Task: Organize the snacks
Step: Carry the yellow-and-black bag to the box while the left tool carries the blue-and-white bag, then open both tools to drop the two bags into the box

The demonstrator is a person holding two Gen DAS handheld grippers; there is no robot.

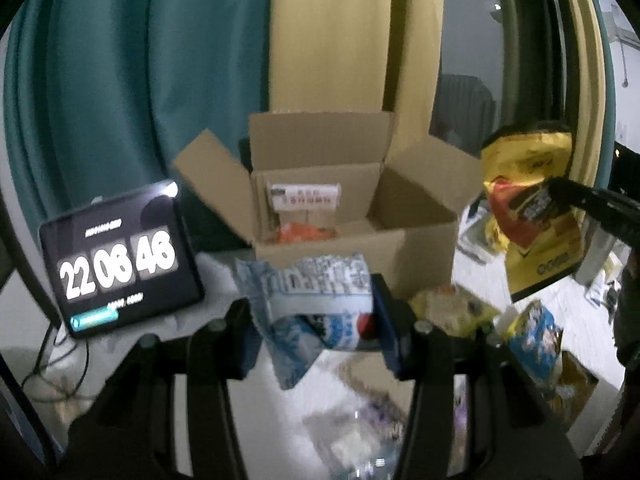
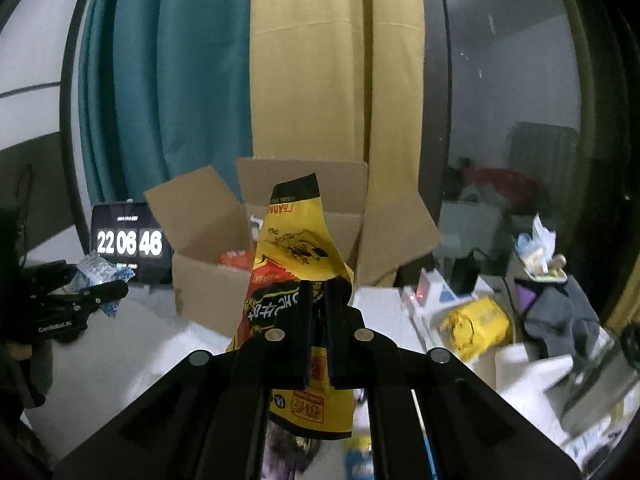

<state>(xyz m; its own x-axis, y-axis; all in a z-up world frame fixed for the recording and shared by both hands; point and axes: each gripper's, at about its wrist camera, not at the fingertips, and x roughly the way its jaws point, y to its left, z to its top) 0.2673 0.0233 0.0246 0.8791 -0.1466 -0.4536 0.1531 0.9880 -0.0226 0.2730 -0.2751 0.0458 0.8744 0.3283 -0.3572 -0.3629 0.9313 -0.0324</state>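
My left gripper is shut on a pale blue and white snack packet, held above the table in front of an open cardboard box. The box holds an orange packet and a clear white-labelled pack. In the right wrist view my right gripper is shut on a yellow, red and black snack bag, raised before the same box. That bag and the right gripper's fingers show at the right of the left wrist view. The left gripper with its blue packet appears at the left.
A tablet showing a clock stands left of the box. Loose snacks lie on the white table: a yellow packet, a blue one, another yellow pack. Grey cloth and clutter sit at the right. Teal and yellow curtains hang behind.
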